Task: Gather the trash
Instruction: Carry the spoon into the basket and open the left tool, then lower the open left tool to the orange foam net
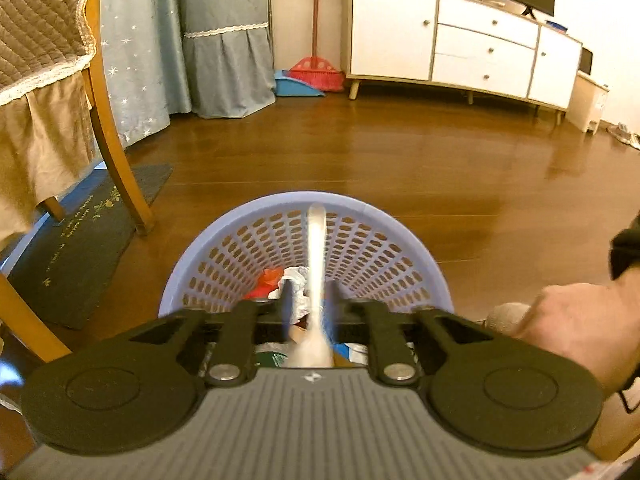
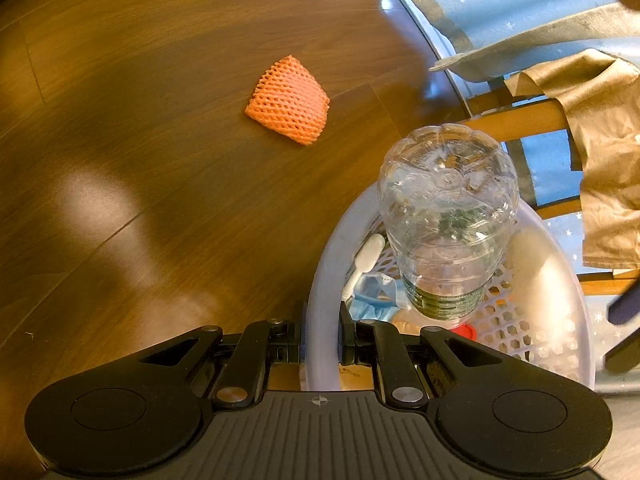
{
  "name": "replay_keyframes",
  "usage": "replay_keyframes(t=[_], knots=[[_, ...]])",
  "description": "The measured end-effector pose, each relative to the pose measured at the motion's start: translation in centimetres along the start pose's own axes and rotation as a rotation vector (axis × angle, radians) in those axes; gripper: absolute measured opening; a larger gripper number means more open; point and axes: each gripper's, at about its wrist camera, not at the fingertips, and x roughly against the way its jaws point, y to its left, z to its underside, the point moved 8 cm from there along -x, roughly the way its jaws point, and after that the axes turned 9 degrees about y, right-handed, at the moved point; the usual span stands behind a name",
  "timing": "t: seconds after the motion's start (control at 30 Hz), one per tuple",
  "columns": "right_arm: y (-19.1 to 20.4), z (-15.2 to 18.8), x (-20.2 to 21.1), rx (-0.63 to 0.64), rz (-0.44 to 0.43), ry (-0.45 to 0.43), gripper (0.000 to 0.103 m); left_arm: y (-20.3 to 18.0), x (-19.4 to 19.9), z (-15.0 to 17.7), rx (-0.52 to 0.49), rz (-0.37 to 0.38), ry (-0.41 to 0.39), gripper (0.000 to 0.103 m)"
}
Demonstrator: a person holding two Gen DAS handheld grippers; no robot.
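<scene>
Basket, lilac and perforated, sits on the wood floor at lower centre of the left wrist view, holding crumpled white paper and a red scrap. The left gripper hangs over it, jaws slightly apart; a blurred white stick lies between them, and whether the pads press on it cannot be told. A hand shows at the right edge. A chair, curtain, broom and white cabinet fill the top.

In the right wrist view the right gripper is clamped on the basket rim at lower centre. A clear bottle stands upside down in the basket, beside a white stick and blue scraps. An orange foam net lies on the floor at upper centre, well apart from the basket
</scene>
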Motion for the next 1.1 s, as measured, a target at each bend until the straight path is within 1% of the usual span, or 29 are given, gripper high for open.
replay_keyframes(t=[0.13, 0.4, 0.5, 0.57, 0.63, 0.83, 0.9, 0.93, 0.97, 1.0, 1.03, 1.1], knots=[[-0.1, 0.2, 0.0, -0.007, 0.002, -0.002, 0.009, 0.9, 0.2, 0.3, 0.033, -0.019, -0.008, 0.021], [-0.1, 0.1, 0.1, -0.001, 0.001, -0.002, 0.010, 4.6, 1.7, 2.3, 0.102, -0.096, -0.005, 0.021], [-0.1, 0.1, 0.0, -0.003, 0.002, -0.001, 0.010, 6.0, 2.6, 3.6, 0.116, -0.137, -0.007, 0.022], [-0.2, 0.1, 0.0, -0.005, 0.002, -0.001, 0.010, 7.4, 3.0, 4.9, 0.136, -0.166, 0.009, 0.031], [-0.2, 0.1, 0.0, -0.007, 0.002, -0.002, 0.010, 9.2, 3.4, 6.6, 0.162, -0.212, 0.026, 0.038], [-0.1, 0.2, 0.0, -0.006, 0.004, -0.001, 0.010, 13.8, 3.4, 13.1, 0.270, -0.309, 0.102, 0.045], [-0.1, 0.1, 0.0, -0.004, 0.004, -0.001, 0.010, 14.5, 2.8, 15.1, 0.291, -0.316, 0.135, 0.052], [-0.1, 0.1, 0.0, -0.004, 0.003, -0.001, 0.010, 14.6, 2.4, 16.0, 0.298, -0.319, 0.145, 0.062], [-0.1, 0.1, 0.0, -0.002, 0.004, -0.001, 0.010, 14.8, 1.9, 17.1, 0.293, -0.341, 0.156, 0.074], [-0.1, 0.1, 0.0, 0.000, 0.004, -0.001, 0.010, 14.8, 1.5, 18.0, 0.284, -0.364, 0.166, 0.079], [-0.1, 0.2, 0.0, 0.001, 0.003, -0.001, 0.010, 14.8, 1.0, 18.8, 0.287, -0.370, 0.177, 0.081], [-0.1, 0.2, 0.0, 0.003, 0.002, -0.002, 0.010, 14.7, -0.4, 20.6, 0.302, -0.344, 0.208, 0.081]])
